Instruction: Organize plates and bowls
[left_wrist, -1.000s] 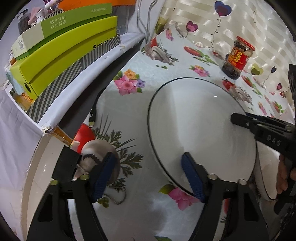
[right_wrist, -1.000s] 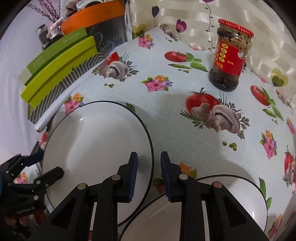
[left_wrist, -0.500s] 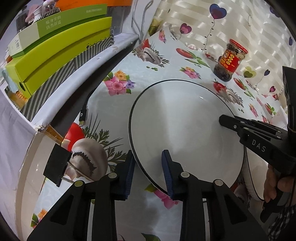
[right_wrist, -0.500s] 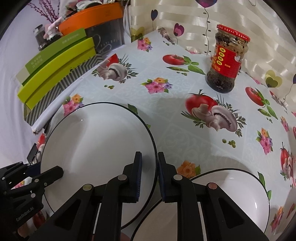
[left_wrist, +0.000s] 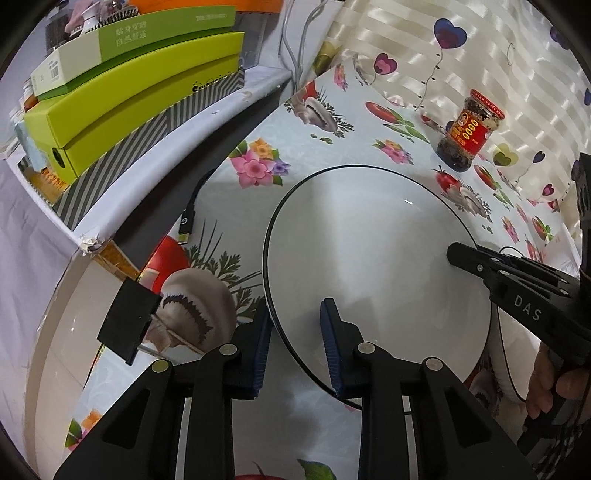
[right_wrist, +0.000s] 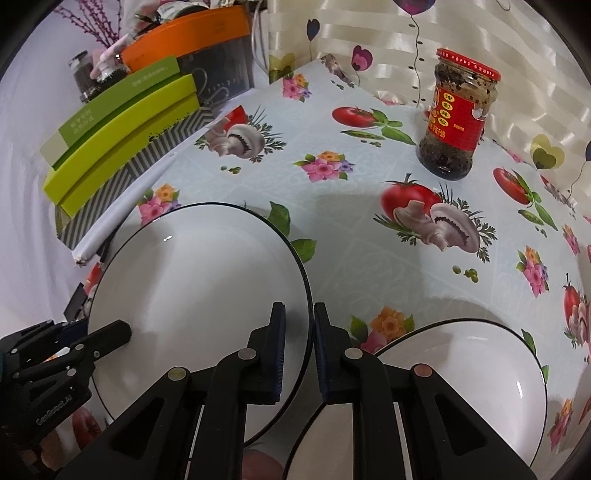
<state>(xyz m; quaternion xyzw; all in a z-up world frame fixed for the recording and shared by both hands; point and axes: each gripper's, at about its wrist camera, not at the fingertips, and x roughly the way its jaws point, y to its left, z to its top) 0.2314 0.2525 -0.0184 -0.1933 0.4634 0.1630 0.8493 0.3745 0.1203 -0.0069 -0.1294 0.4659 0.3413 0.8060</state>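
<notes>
We hold the white black-rimmed plate by opposite edges above the flowered tablecloth: our left gripper, jaws just drawn in, straddles its near rim, and our right gripper is clamped tight on the far rim. A second plate lies just beside it under our right hand. A red-labelled jar stands well apart. Stacked green boxes crowd the table's edge, with a black cable nearby.
</notes>
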